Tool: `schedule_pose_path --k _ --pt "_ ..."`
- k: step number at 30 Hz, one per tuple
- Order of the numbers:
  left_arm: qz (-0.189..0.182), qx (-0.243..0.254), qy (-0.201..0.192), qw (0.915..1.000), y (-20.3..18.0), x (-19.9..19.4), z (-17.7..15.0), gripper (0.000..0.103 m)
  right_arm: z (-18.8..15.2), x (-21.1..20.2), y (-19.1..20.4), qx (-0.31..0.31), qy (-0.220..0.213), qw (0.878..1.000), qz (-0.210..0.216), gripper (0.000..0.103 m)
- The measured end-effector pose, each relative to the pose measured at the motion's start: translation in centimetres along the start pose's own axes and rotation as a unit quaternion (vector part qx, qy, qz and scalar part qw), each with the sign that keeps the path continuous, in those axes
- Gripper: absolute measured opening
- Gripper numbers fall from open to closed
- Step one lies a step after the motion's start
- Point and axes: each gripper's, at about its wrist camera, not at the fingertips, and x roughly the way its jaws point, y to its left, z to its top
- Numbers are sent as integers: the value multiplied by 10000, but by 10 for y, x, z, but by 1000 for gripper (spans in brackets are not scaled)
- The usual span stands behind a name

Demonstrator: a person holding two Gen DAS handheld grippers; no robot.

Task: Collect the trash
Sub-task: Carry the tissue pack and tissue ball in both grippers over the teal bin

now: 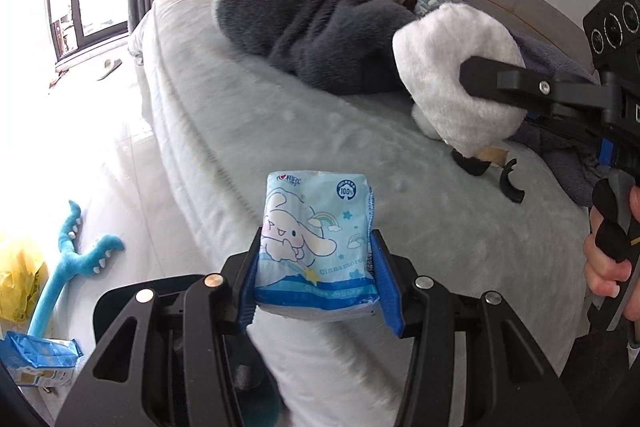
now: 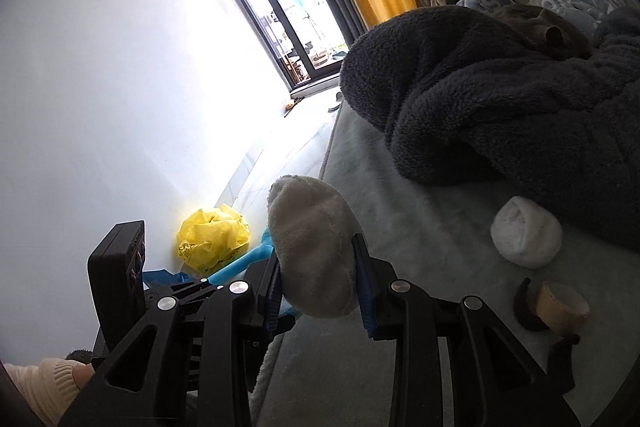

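Step in hand: carrying. Both grippers are loaded and held over the bed (image 1: 304,131), so my reading is that pickup is done and the haul to the trash spot is under way.

Left gripper (image 1: 316,267): jaws part-way closed, blue pads pressing both sides of a blue-and-white tissue pack (image 1: 316,243) with a cartoon print; the pack stands upright between them, at about 6 o'clock in the left wrist view.

Right gripper (image 2: 318,283): jaws narrower, clamped on a white fluffy lump (image 2: 314,251), at 6 o'clock in its own view. From the left wrist view the same lump (image 1: 456,75) sits at 3 o'clock, clear of the bedding.

Still on the bed: a white ball (image 2: 526,231) and a tan tape roll (image 2: 562,309) with a black curved piece (image 2: 528,311) touching it, at 4 o'clock in the right wrist view; a dark grey fleece heap (image 2: 500,99) at 2 o'clock.

Likely destination: a crumpled yellow bag (image 2: 214,237) on the floor by the wall, at 8 o'clock in the right wrist view, with a blue plush toy (image 1: 76,263) just beside it. That this is the trash bag is my guess.

Next move calls for: keeping both grips firm, swinging off the bed edge toward the floor, lowering over the bag's mouth, which I cannot see open, then releasing one load at a time.

Risk: the soft lump could slip from the pads.
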Motion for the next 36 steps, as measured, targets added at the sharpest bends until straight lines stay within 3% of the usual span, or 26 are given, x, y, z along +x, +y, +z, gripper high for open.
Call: schedule_pose_path --k 8,20,36 --pt "188 -152 106 9997 34 -10 -14 52 1 31 26 -132 125 9997 165 32" --pt "670 -601 649 9938 98 -10 -43 52 -10 85 68 -392 500 9973 366 32" --pt "921 -1161 1833 9718 162 3 -107 53 -28 142 118 -779 1049 9898 571 32"
